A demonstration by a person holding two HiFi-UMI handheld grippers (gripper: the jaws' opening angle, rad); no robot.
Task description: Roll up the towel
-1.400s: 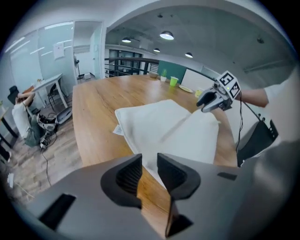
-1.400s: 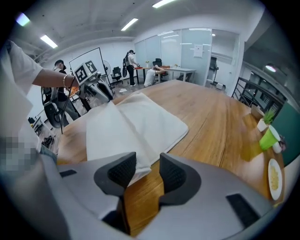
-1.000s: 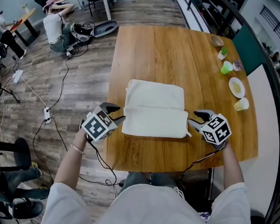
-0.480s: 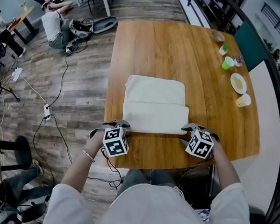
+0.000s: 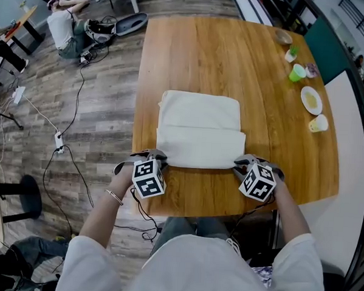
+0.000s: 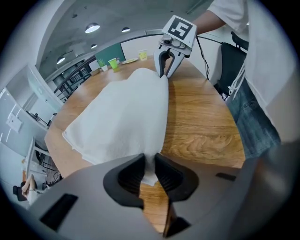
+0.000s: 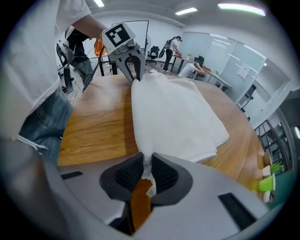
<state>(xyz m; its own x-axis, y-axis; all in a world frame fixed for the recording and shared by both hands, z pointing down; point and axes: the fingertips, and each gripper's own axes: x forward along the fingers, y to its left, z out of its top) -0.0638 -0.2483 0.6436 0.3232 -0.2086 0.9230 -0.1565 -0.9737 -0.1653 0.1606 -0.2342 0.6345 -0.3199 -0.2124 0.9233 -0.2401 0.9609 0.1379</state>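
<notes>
Left tongs (image 5: pixel 157 156) have just been closing and now pinch the towel's (image 5: pixel 200 130) near left corner; right tongs (image 5: pixel 244 162), likewise just closing, pinch its near right corner. The folded towel lies flat on the middle of the tabletop (image 5: pixel 205 58).

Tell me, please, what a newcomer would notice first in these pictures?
A folded white towel lies in the middle of the wooden table. The left gripper and right gripper pinch its two near corners, their jaws having just been closing on the cloth.
</notes>
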